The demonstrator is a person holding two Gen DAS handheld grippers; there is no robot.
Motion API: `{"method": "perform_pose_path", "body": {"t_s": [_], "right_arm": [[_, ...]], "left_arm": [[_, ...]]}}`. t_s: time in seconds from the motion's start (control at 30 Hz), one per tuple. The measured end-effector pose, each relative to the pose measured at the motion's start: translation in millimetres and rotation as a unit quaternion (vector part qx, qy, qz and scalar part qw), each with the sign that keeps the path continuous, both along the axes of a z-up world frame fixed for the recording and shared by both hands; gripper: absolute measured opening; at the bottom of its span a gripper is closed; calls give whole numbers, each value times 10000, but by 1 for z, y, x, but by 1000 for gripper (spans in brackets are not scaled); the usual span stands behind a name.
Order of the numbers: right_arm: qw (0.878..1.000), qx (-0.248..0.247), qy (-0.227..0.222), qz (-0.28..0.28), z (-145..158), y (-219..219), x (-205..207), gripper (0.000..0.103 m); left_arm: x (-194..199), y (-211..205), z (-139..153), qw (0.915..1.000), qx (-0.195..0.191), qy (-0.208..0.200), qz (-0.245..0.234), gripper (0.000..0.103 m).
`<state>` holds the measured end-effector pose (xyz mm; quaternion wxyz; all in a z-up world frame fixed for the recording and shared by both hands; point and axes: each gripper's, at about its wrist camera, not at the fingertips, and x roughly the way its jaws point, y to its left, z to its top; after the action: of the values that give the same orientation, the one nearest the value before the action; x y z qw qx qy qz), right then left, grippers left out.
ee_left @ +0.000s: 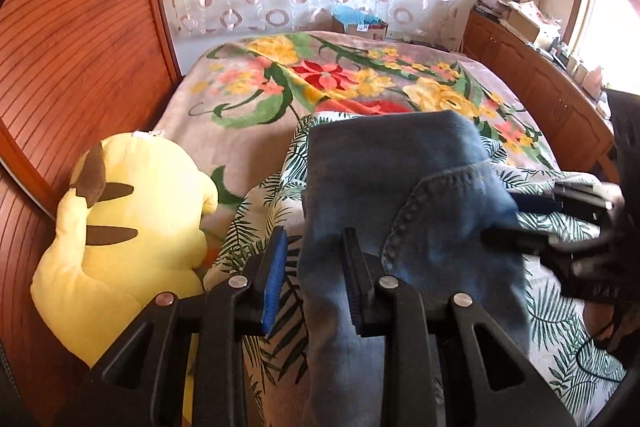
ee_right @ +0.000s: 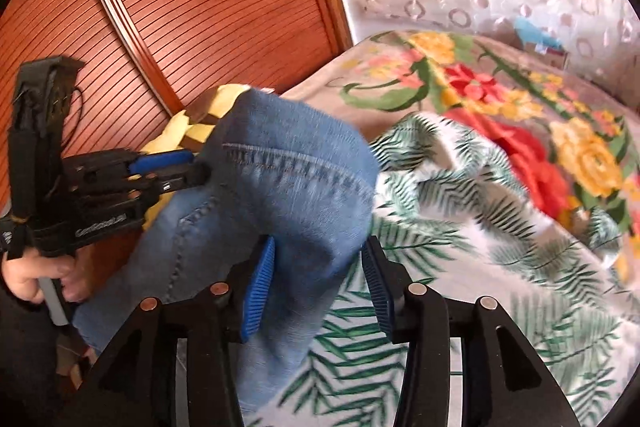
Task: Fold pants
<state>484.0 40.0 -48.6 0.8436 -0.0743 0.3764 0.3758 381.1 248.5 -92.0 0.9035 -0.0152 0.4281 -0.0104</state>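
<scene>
Blue denim pants (ee_left: 400,195) hang bunched between both grippers above a bed. In the left wrist view my left gripper (ee_left: 316,267) has its jaws spread, with a fold of the denim lying between the fingers. My right gripper (ee_left: 532,223) reaches in from the right at the pants' edge. In the right wrist view the pants (ee_right: 288,187) drape between the spread fingers of my right gripper (ee_right: 320,275). My left gripper (ee_right: 188,167) comes in from the left there, its fingers close together on the denim's edge.
A leaf-print sheet (ee_left: 272,203) lies crumpled on a floral blanket (ee_left: 340,75). A yellow plush toy (ee_left: 132,227) sits at the left against the wooden headboard (ee_left: 80,47). A wooden cabinet (ee_left: 552,87) with clutter runs along the right. Curtains hang behind.
</scene>
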Motion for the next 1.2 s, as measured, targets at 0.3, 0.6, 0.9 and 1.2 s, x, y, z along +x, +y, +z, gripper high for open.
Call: {"method": "perform_pose_path", "body": {"t_s": [0.3,0.6,0.9,1.2], "right_arm": [[9945,665,-501,632,35,-1,-25,21],[9985,49,-295,456,-1,46,10,21],[9987,111,-441,244,15,43,-12,21],[9957,462,-802,100,46,-23,-94,21]], "left_arm": [[-49,-16,21,9995,-51,-311,-58,29],[-92,-23,-4,9999,57,-105,30,29],[-100,-16,-21,9997,-114,2,213,29],[-130,-41,22,9985,-96,-520,124,48]]}}
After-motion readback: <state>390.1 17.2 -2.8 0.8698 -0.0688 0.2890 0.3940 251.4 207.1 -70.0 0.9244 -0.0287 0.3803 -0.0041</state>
